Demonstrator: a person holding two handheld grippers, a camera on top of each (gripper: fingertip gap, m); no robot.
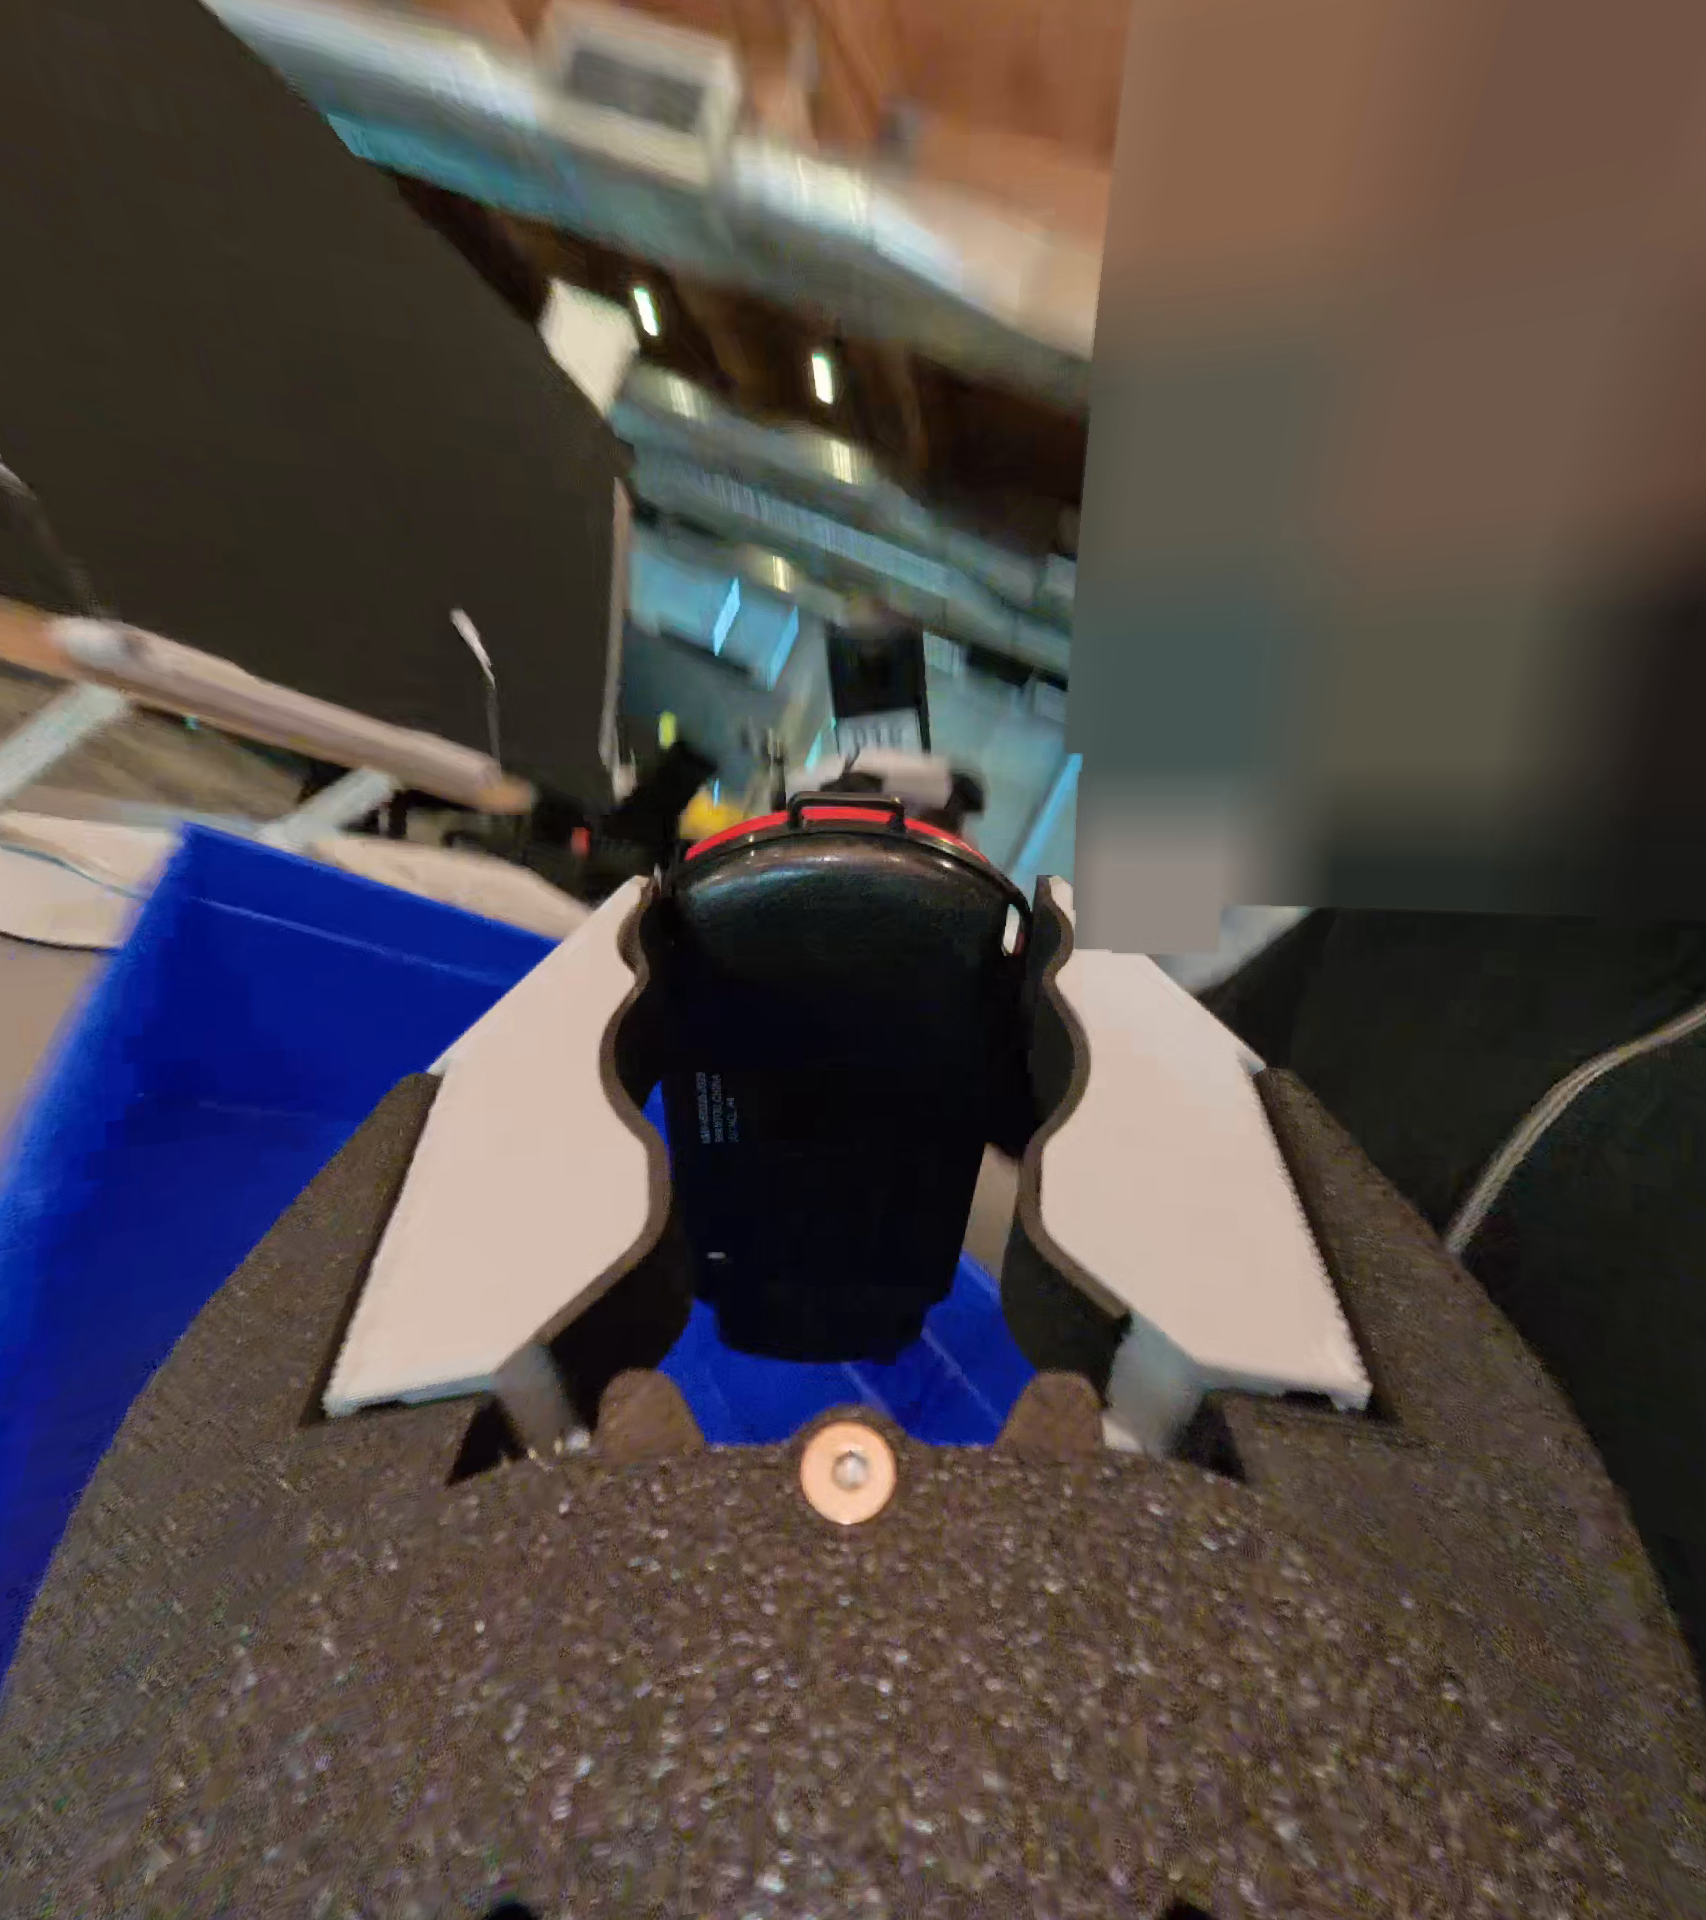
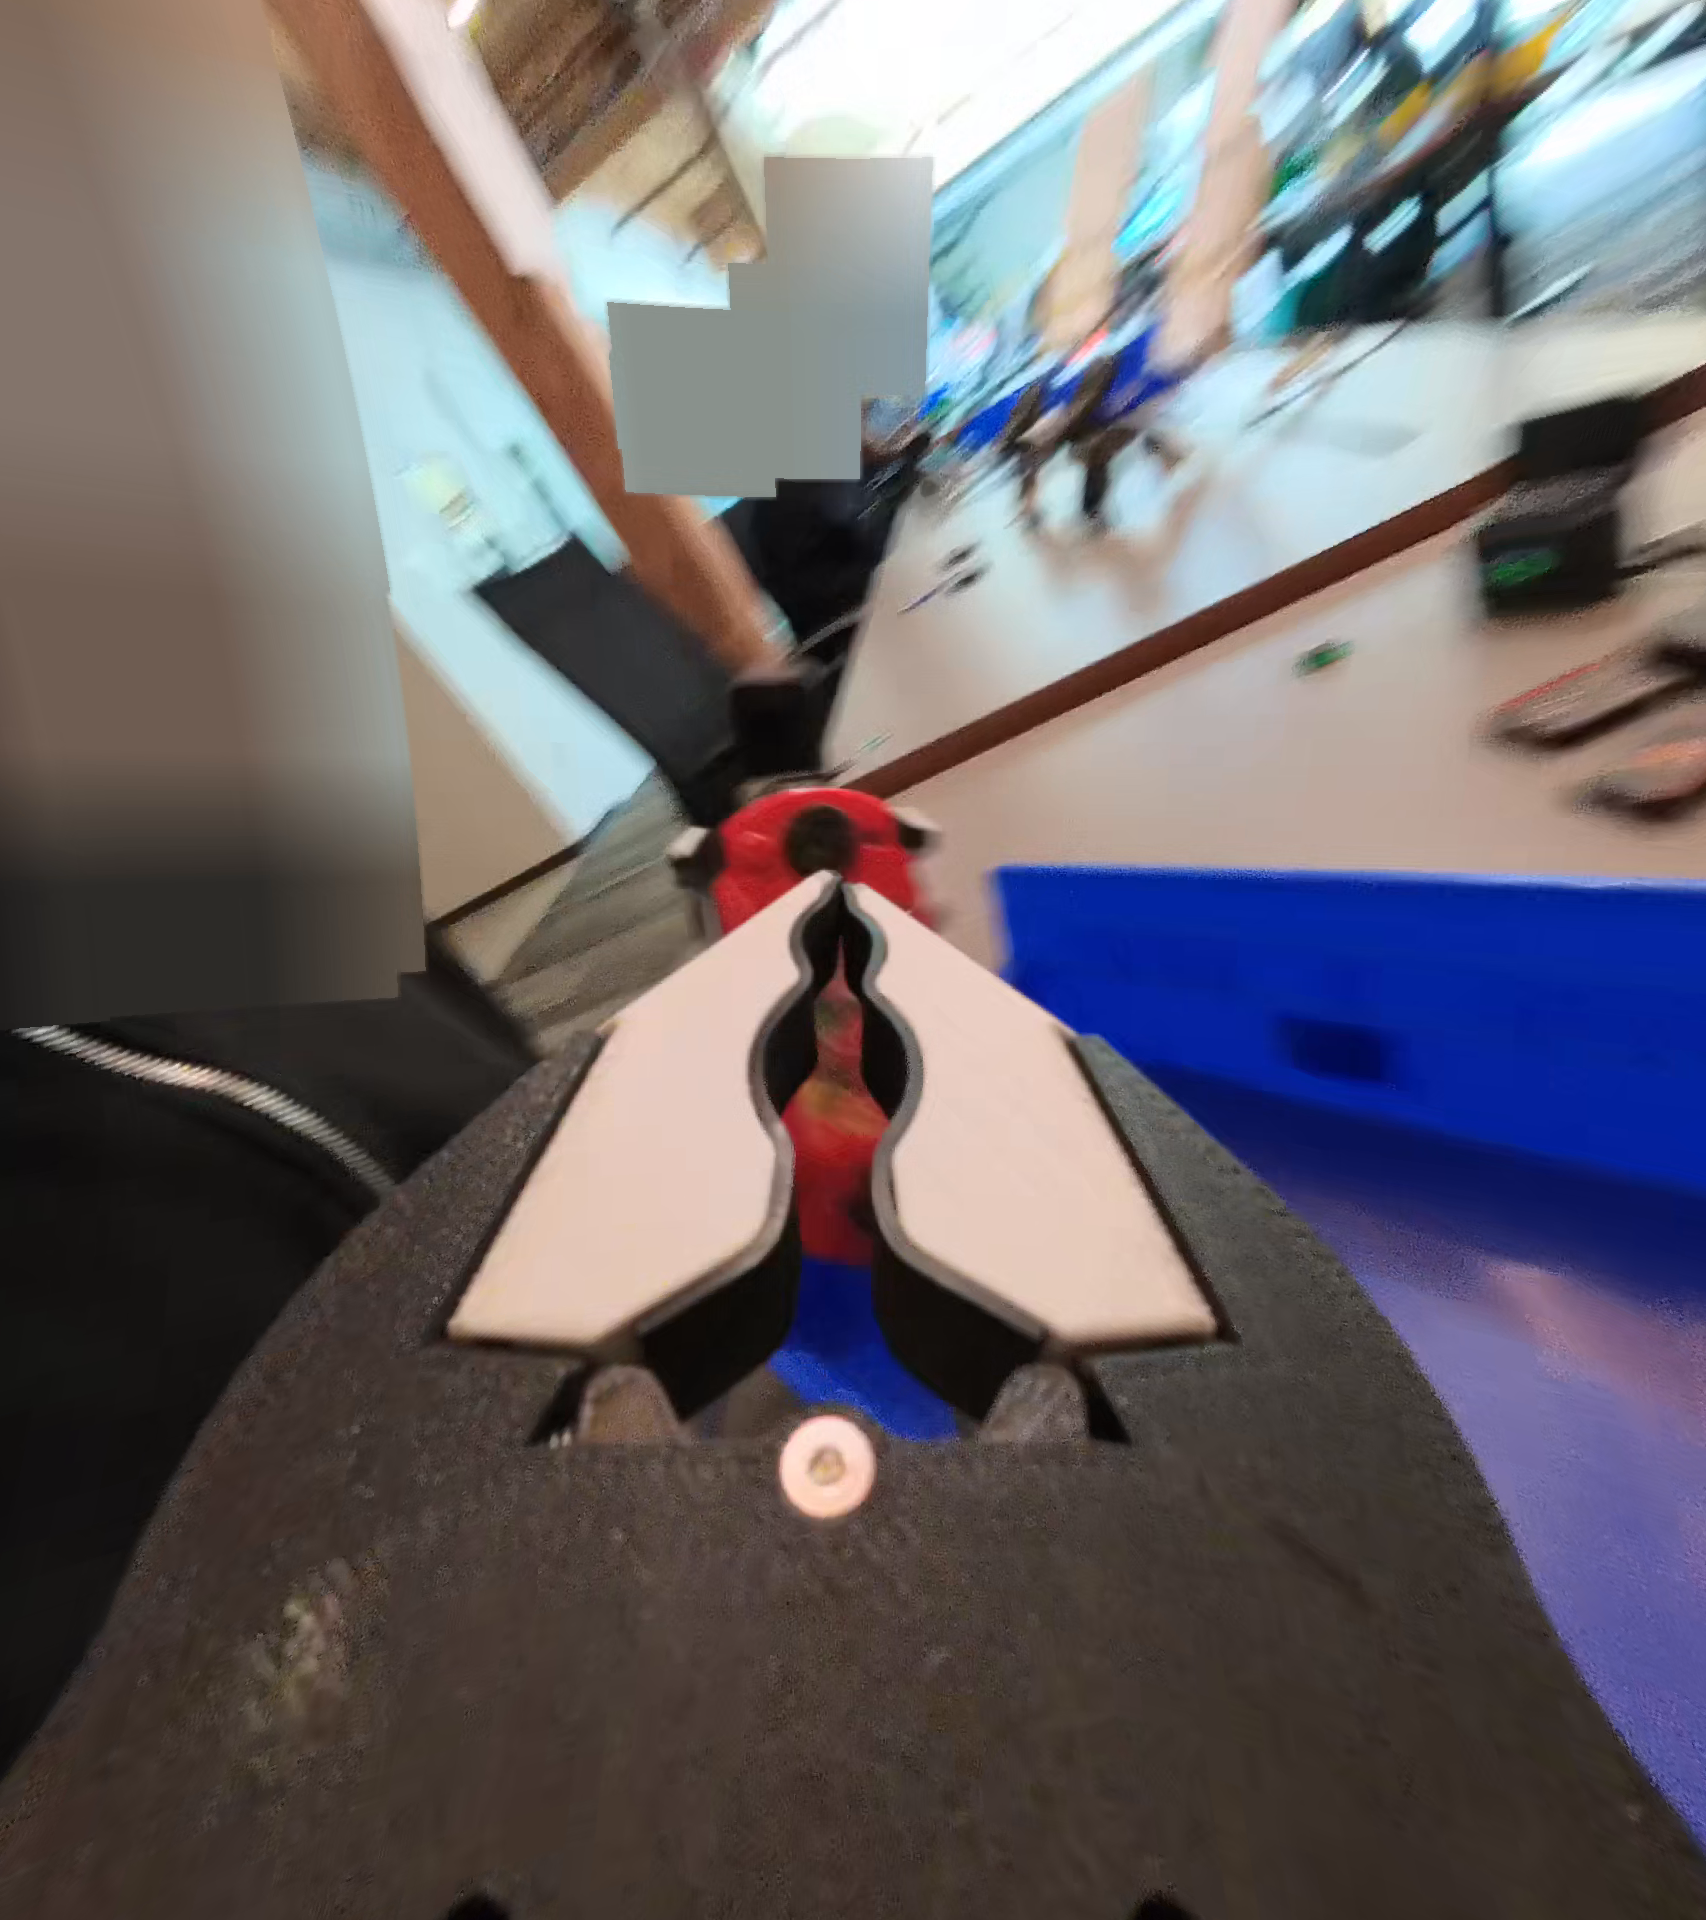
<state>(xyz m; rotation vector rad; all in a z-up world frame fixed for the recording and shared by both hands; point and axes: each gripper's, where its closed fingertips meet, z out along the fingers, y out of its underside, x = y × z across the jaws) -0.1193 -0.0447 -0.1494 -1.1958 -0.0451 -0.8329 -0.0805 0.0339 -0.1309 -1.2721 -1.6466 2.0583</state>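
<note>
left gripper [image 1: 841,914] clamped; right gripper [image 2: 841,883] tips nearly touching.

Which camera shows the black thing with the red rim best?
The left wrist view: the black device sits sharp and whole between the left tool. In the right wrist view only a blurred red part shows beyond the right tool; whether it's the same object is unclear.

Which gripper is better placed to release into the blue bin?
Left, probably: the left gripper holds its black item over the bin interior; the right gripper's red piece juts past the bin's corner.
</note>
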